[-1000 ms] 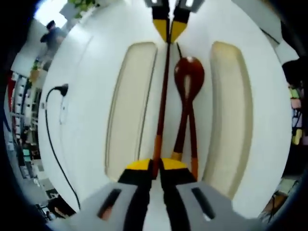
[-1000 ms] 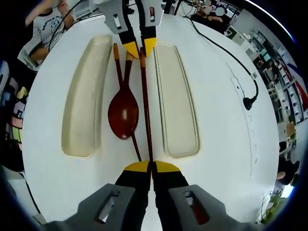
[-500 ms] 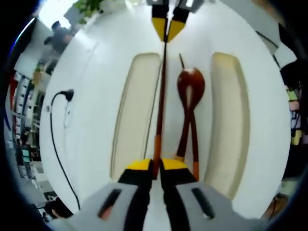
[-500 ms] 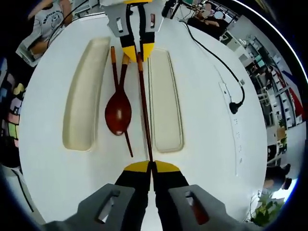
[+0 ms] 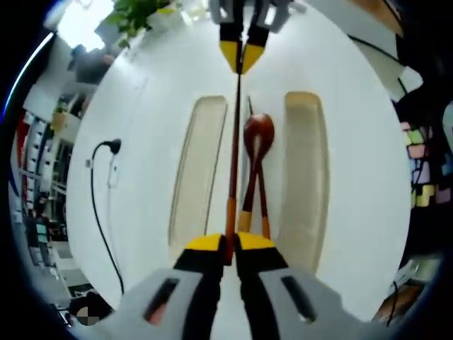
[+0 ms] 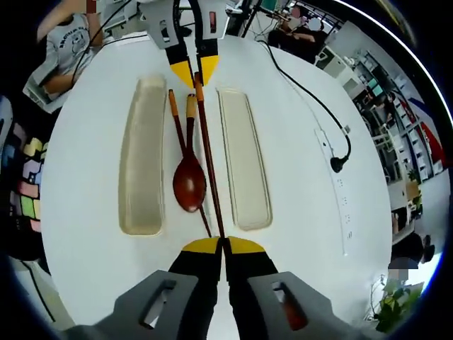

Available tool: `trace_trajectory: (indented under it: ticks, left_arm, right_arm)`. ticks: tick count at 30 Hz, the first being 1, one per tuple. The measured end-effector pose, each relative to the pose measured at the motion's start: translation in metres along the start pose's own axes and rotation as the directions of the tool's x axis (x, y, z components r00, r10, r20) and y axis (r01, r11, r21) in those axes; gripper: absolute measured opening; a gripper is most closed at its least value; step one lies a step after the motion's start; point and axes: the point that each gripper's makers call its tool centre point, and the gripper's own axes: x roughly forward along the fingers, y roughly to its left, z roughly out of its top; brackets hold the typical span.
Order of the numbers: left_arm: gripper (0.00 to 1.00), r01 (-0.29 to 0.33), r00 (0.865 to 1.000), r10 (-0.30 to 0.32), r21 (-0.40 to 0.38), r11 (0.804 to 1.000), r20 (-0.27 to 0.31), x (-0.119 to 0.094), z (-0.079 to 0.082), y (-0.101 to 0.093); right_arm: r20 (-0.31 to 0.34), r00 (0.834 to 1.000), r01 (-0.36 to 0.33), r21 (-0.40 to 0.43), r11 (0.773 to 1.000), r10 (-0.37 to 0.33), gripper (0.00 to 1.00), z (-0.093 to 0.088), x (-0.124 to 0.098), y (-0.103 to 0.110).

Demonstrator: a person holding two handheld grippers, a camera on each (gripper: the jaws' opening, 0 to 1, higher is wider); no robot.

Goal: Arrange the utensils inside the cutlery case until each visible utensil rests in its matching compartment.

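Over the white table [image 6: 85, 212] one chopstick [image 6: 209, 170] spans both grippers — left [image 5: 230, 244], right [image 6: 222, 246] — jaws clamped on its ends.

held chopstick [image 6: 209, 170]: dark red-brown, orange end, stretched between both grippers' closed tips, above the table
spoon [image 6: 190, 185]: glossy red-brown, beside the held stick, between both trays
second chopstick [image 6: 180, 142]: crosses under the spoon
case halves [image 6: 141, 170]: two cream troughs, flanking the utensils
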Motion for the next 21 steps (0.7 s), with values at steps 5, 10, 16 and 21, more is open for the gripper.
trace_trajectory:
  ticks: [5,10,16,21]
  left_arm:
    - [0.06,0.020,1.000,-0.020,0.018,1.000,-0.016,-0.006,-0.010,-0.011]
    - [0.06,0.041,0.999,-0.041,0.027,0.999,-0.013,-0.012,-0.015,-0.024]
    - [0.06,0.088,0.996,-0.087,0.040,0.995,-0.032,-0.012,-0.021,-0.037]
    - [0.06,0.107,0.994,-0.106,0.036,0.994,-0.026,-0.012,-0.025,-0.039]
  right_arm:
    - [0.021,0.999,-0.037,-0.017,0.999,0.038,0.00,0.008,-0.002,0.019]
    - [0.005,1.000,-0.027,-0.087,0.996,0.027,0.00,0.012,-0.005,0.030]
    - [-0.013,0.998,-0.058,-0.112,0.992,0.057,0.00,0.014,-0.004,0.044]
    - [-0.011,0.994,-0.106,-0.077,0.991,0.105,0.00,0.014,0.000,0.055]
